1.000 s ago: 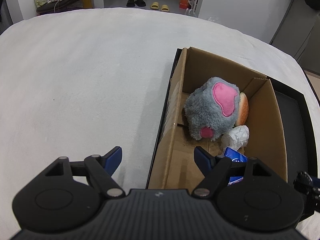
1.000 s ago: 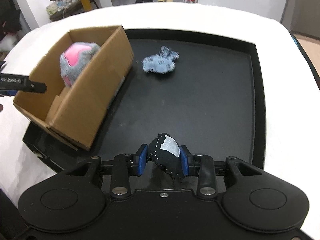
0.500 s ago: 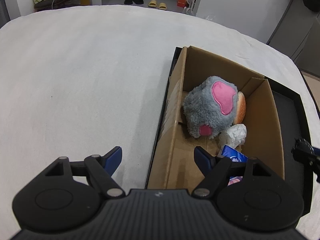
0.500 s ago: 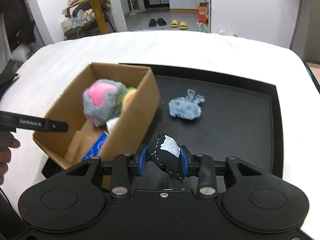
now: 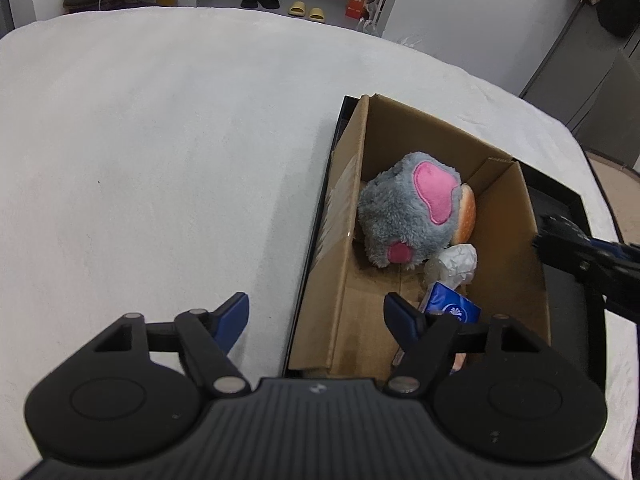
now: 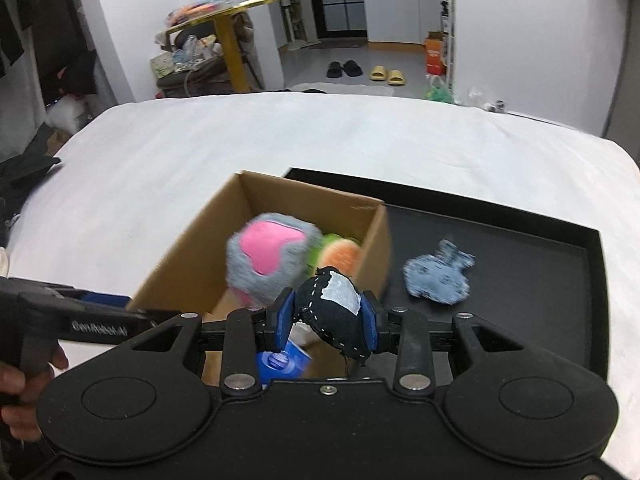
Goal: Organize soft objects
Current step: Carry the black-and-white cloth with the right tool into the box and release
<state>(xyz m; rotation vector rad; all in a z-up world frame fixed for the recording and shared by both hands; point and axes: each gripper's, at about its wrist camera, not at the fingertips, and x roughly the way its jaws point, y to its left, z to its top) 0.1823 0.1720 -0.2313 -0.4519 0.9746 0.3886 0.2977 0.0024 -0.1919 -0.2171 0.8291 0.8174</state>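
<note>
2 grippers share this scene, and nearest in the right wrist view the right gripper (image 6: 327, 322) has its blue pads pinched tight on a small black stuffed toy (image 6: 334, 312) with white stitching and a pale grey patch, held in the air above the near end of the cardboard box (image 6: 188, 264). At 9 o'clock from it, a hand (image 6: 18, 394) grips the handle of the left gripper (image 5: 316, 318), whose fingers reach toward the box's near left corner. In the left wrist view that gripper's jaws stand spread but are closing, with nothing between them; its left finger hangs over the white cover (image 5: 160, 160) and its right finger over the box's inside, so the near left wall of the box lies below the gap. Just beyond the right finger, a blue tissue pack (image 5: 452, 308) lies on the box floor, with a crumpled white wad (image 5: 456, 262) at 12 o'clock from it. Farther in sits a grey plush ball (image 5: 404, 216) with pink patches, and pressed against its 3 o'clock side is what looks like a plush burger (image 5: 466, 212), though it is mostly hidden. The box stands on the left part of a black tray (image 6: 520, 264), and at 2 o'clock from the held toy a light blue denim toy (image 6: 438, 278) lies on the tray, just beside the box's right wall.
</note>
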